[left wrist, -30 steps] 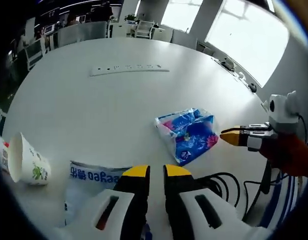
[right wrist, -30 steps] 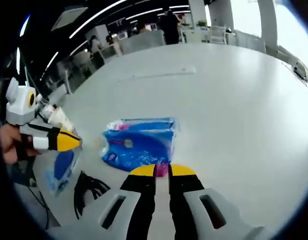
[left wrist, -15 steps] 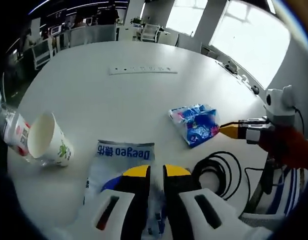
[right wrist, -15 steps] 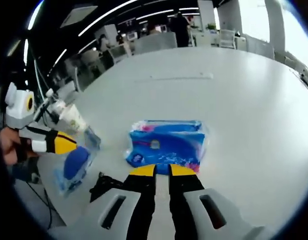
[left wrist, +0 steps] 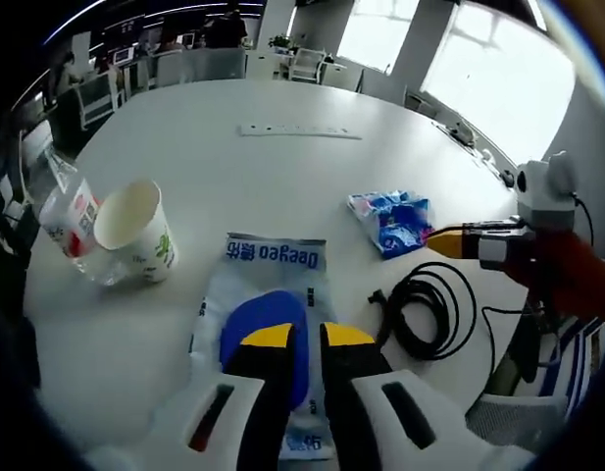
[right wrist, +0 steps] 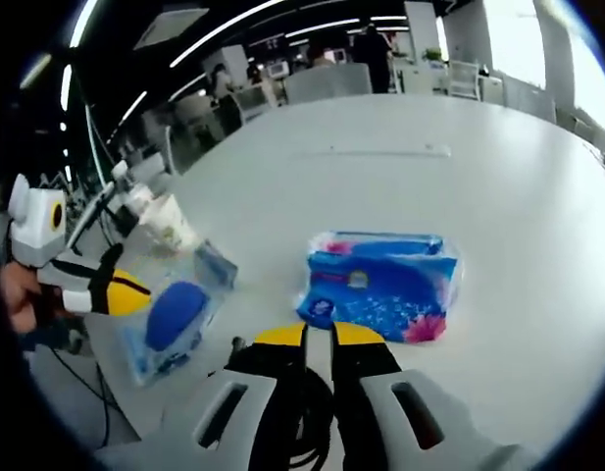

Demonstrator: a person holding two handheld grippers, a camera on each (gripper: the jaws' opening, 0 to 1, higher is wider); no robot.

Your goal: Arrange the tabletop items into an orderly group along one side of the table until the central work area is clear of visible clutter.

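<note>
Left gripper view: looking from above the near edge of the round white table [left wrist: 282, 167] across it toward the far windows, close over the clear bag with a blue object [left wrist: 268, 334], right gripper [left wrist: 449, 241] entering from the right edge. Right gripper view: also low over the near edge, facing across the table [right wrist: 400, 186] toward the dim office, left gripper [right wrist: 126, 290] entering from the left. Shared by both: blue tissue pack [left wrist: 392, 218] [right wrist: 380, 285], the bag [right wrist: 175, 319], black cable [left wrist: 425, 309] and paper cup [left wrist: 135, 231] [right wrist: 170, 221].
</note>
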